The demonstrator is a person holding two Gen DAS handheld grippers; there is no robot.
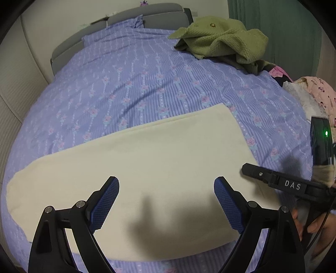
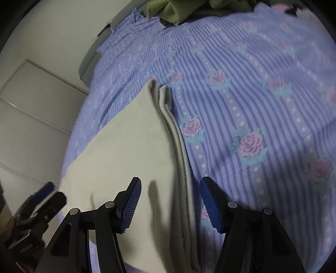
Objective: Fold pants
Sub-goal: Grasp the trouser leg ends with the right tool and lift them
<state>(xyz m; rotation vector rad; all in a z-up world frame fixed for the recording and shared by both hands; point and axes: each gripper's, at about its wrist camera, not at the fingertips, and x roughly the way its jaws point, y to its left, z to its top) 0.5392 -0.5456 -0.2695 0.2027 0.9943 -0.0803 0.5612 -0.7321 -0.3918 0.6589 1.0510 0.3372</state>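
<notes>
Cream pants (image 1: 147,168) lie flat on the bed as a long folded band, running from lower left to upper right. My left gripper (image 1: 167,184) is open and hovers over the pants' near half, holding nothing. My right gripper (image 2: 170,187) is open above the pants' (image 2: 130,147) right end, where the stacked folded edges (image 2: 178,147) show; it holds nothing. The right gripper also shows in the left wrist view (image 1: 247,168) at the pants' right edge. The left gripper also shows in the right wrist view (image 2: 46,193), blurred.
The bed has a purple striped floral cover (image 1: 147,84). A green knit garment (image 1: 218,40) lies heaped at the far right of the bed. Pink patterned clothes (image 1: 315,92) lie at the right edge. A grey headboard (image 1: 147,12) and a white wall panel (image 2: 31,115) bound the bed.
</notes>
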